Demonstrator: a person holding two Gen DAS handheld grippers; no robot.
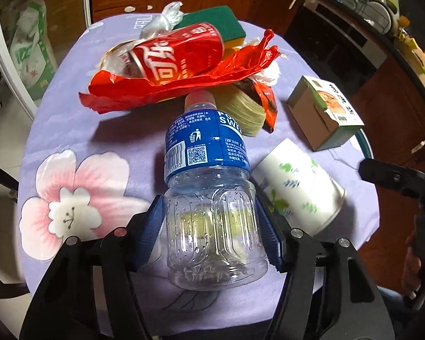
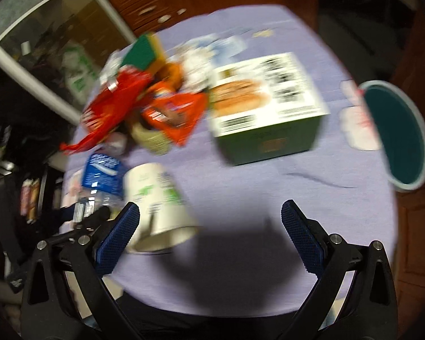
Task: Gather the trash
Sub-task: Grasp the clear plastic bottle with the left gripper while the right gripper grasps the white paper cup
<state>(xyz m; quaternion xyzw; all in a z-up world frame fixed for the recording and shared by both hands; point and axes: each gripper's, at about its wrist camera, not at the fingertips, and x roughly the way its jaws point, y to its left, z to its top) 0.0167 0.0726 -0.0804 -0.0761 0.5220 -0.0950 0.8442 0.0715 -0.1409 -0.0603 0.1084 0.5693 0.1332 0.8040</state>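
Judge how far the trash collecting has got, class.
Done: nothing visibly binned yet. In hand: the left gripper straddles the clear bottle. Left: paper cup, red can, wrappers, box; the right gripper is open and empty.

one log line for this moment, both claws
left claw: shut on clear blue-labelled plastic bottle | right claw: open, empty, beside white paper cup

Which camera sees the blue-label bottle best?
The left wrist view: the plastic bottle lies sharp and centred between the left gripper's pads. The right wrist view shows it blurred, at the left, partly behind the paper cup.
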